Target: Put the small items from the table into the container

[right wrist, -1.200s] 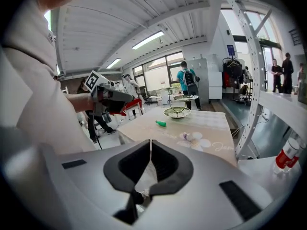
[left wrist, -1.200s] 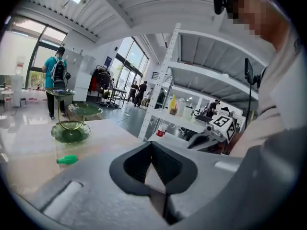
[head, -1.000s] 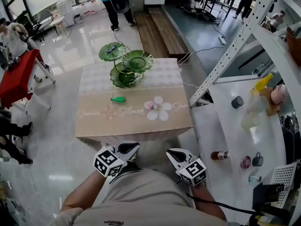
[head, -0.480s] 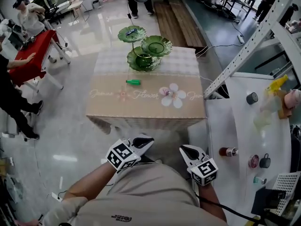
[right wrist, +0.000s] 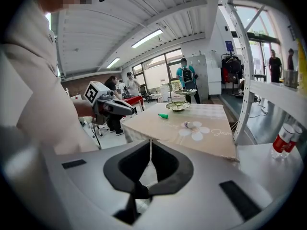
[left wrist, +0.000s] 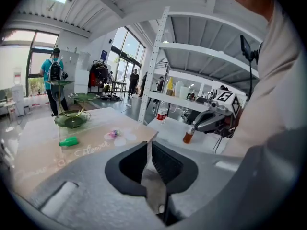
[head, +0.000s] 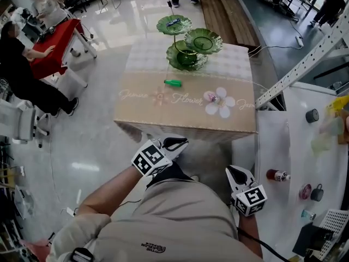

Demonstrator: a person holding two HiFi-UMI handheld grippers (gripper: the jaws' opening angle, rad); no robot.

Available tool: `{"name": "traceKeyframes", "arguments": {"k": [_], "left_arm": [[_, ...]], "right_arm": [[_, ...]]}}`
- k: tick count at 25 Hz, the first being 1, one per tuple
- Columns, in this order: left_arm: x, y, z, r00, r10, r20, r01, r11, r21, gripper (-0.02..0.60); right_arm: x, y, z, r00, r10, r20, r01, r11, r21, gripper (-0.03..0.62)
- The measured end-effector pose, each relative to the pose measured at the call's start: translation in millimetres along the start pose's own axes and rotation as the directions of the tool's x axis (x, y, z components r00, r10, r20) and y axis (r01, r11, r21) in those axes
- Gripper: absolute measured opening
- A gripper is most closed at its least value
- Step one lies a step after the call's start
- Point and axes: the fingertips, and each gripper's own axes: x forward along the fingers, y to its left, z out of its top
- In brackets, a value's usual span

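Observation:
A small green item point(head: 173, 83) point(left wrist: 68, 141) point(right wrist: 163, 115) lies on the beige-clothed table point(head: 180, 121), just in front of a green tiered leaf-dish stand point(head: 188, 45) point(left wrist: 72, 115) point(right wrist: 178, 103). A small pink item point(head: 211, 97) point(left wrist: 113, 133) point(right wrist: 188, 125) rests on the cloth's flower print. My left gripper point(head: 174, 144) point(left wrist: 149, 150) hangs shut and empty just short of the table's front edge. My right gripper point(head: 235, 173) point(right wrist: 150, 147) is also shut and empty, lower and to the right, well back from the table.
A white side table point(head: 283, 146) at the right carries a red-labelled bottle point(head: 277, 175) and small cups. A slanted metal shelf post point(head: 300, 70) stands between the two tables. People sit by a red table point(head: 54, 42) at the far left.
The head view has swung, so the table sits further right in it. My left gripper has come closer to the table's front edge. Both grippers stay shut.

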Motion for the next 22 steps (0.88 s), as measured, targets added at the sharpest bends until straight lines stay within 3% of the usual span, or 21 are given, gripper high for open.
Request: {"name": "traceKeyframes", "arguments": {"k": [2, 5, 11, 15, 22], "left_arm": [[1, 30, -2, 0.999, 0.036, -0.027, -0.036, 0.999, 0.018, 0.027], [4, 79, -5, 0.996, 0.064, -0.067, -0.061, 0.997, 0.041, 0.105], [17, 186, -12, 0.978, 0.132, -0.162, -0.108, 0.984, 0.145, 0.121], [37, 243, -15, 0.966, 0.142, -0.216, -0.096, 0.973, 0.21, 0.132], [79, 317, -31, 0.941, 0.109, -0.321, -0.027, 0.968, 0.251, 0.158]], "right_arm": [[1, -6, -1, 1.0, -0.02, -0.005, 0.02, 1.0, 0.018, 0.023], [5, -15, 8, 0.998, -0.06, 0.003, 0.06, 0.997, 0.043, 0.023], [22, -34, 33, 0.99, -0.139, 0.025, 0.136, 0.987, 0.082, 0.023], [33, -41, 42, 0.983, -0.181, 0.024, 0.177, 0.978, 0.106, 0.023], [50, -49, 52, 0.965, -0.262, 0.005, 0.258, 0.953, 0.161, 0.023]]}}
